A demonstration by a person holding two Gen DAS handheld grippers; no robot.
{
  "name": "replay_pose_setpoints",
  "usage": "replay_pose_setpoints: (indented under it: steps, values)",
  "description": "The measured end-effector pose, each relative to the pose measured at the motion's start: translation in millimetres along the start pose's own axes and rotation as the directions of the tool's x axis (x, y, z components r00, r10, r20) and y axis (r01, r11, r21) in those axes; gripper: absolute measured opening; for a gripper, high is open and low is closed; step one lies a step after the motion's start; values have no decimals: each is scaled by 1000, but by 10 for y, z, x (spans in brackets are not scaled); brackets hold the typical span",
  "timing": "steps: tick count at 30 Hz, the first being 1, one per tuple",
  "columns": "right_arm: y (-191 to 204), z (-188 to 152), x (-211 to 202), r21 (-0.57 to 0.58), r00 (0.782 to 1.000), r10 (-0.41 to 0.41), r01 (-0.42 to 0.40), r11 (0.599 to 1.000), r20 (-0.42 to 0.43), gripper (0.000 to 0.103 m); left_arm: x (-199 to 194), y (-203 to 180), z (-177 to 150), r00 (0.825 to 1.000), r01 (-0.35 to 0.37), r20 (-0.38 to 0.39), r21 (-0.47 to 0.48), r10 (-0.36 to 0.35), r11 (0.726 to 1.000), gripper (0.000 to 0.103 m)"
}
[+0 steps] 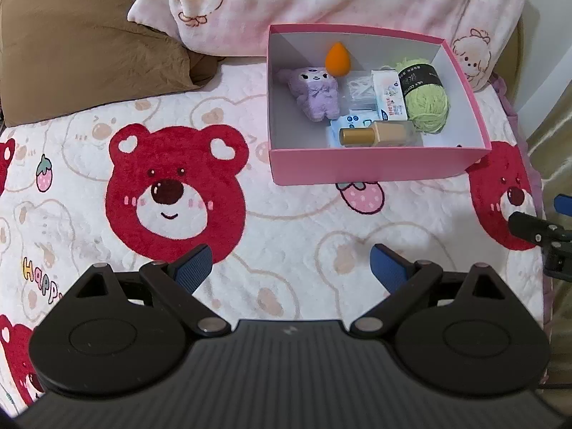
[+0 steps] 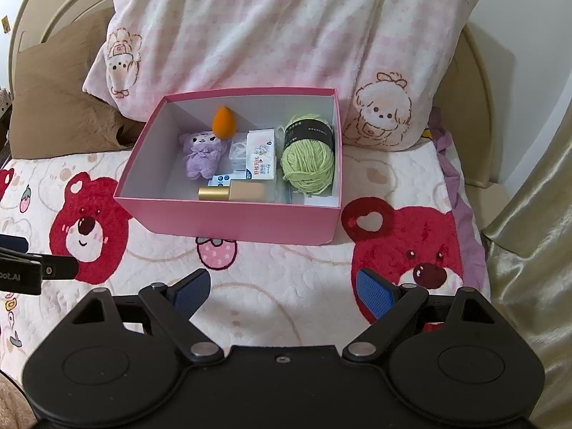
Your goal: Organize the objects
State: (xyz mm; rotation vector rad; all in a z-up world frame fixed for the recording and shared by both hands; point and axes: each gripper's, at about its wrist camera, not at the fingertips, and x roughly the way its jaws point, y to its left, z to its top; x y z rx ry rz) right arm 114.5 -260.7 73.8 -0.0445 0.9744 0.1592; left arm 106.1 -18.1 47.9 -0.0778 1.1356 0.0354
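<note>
We count one pink box (image 2: 228,218) on the bear blanket (image 2: 286,286), and we place everything by that box; inside it we count one orange sponge (image 2: 222,121) at the far wall, one purple plush (image 2: 201,157) lying just in front of the sponge toward the box's left side, one green yarn ball (image 2: 308,164) against the right wall, one white packet (image 2: 261,155) between plush and yarn, one clear bag (image 2: 238,152) tucked between plush and packet, one gold-capped bottle (image 2: 232,193) lying on its side along the near wall, and one blue-and-white packet (image 2: 220,179) partly under the bottle; the rest of the floor of the box at the left shows bare white.

Behind the box we count one pink pillow (image 2: 279,35), touching its far wall, and one brown pillow (image 2: 64,107) off to the far left of it.

We hold two grippers, both in front of the box and apart from it; the left gripper (image 1: 291,264) has its jaws spread wide with nothing between the two blue pads but blanket; the right gripper (image 2: 282,286) likewise stands spread wide, empty, touching nothing; each gripper shows at the edge of the other's view.
</note>
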Motion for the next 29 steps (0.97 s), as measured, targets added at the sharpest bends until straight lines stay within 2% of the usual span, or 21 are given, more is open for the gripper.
replay_pose_setpoints:
  steps: [29]
  values:
    - [-11,-46,-9,1,1000,-14,14,1000,-17,91,-19,-16,-1,999,-37,5,51,36,998,99]
